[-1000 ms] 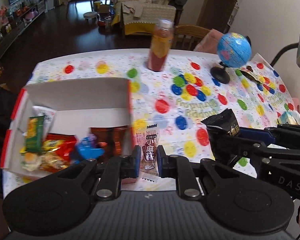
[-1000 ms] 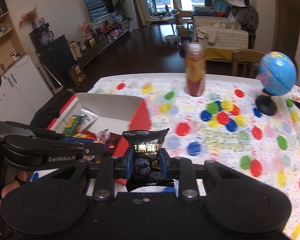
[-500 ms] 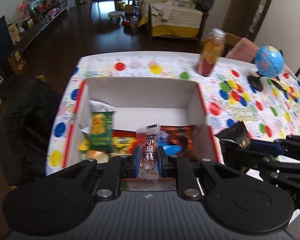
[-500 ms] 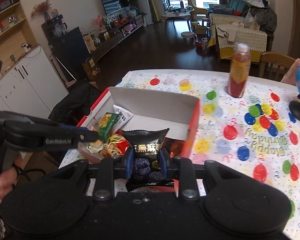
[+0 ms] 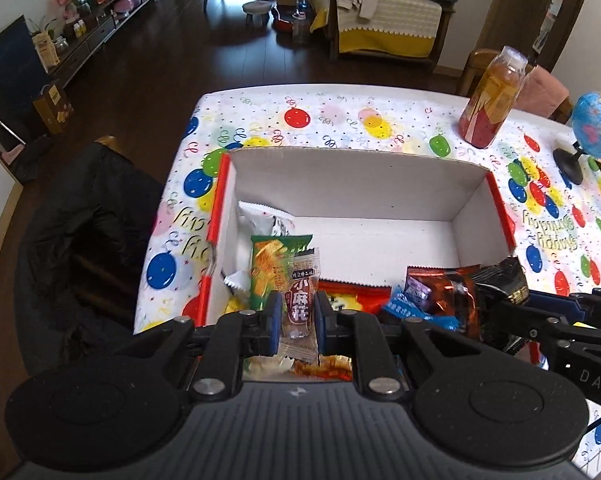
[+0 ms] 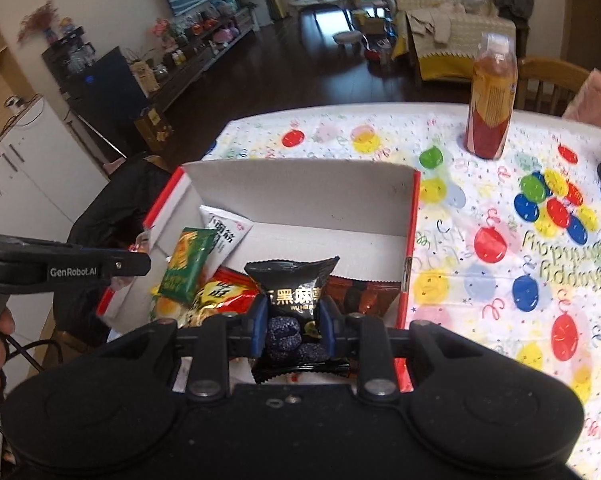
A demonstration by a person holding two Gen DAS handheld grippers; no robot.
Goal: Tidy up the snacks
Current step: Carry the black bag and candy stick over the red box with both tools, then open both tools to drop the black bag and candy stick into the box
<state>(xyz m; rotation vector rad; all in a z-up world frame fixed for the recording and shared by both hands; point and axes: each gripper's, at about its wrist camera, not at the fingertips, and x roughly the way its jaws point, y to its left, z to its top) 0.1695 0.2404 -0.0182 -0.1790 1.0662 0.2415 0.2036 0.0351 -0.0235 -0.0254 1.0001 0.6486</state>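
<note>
Risk assessment follows. Left gripper (image 5: pixel 296 320) is clamped tight on a small clear-and-brown twist snack packet (image 5: pixel 299 308), held upright over the near left part of the open red-and-white cardboard box (image 5: pixel 352 184). Right gripper (image 6: pixel 293 322) is closed narrowly on a black sesame snack packet (image 6: pixel 294 300), held above the near right part of the same box. Both packets hang over the box interior, not yet released.

Box contents crowd the near side: a green chip packet (image 5: pixel 274 268) leaning upright, a white packet (image 5: pixel 262 218) behind it, a red-and-yellow packet (image 6: pixel 224 294), and a brown foil packet (image 5: pixel 446 292). The far half of the box floor is bare.

Hazards, as judged:
- Both grippers work close together over one box; the right gripper's fingers show just beside the left one's view, so a sideways drift could knock them together.
- Release directly onto the piled near side may leave a packet perched on the heap, liable to slide over the low near wall.
- The green chip packet leans loosely; a lowering finger could topple it.
- The box is light cardboard on a slick balloon-print tablecloth (image 6: pixel 480 240); a push against its wall could shift it.
- The bottle (image 6: pixel 490 104) stands well apart and looks safe.
</note>
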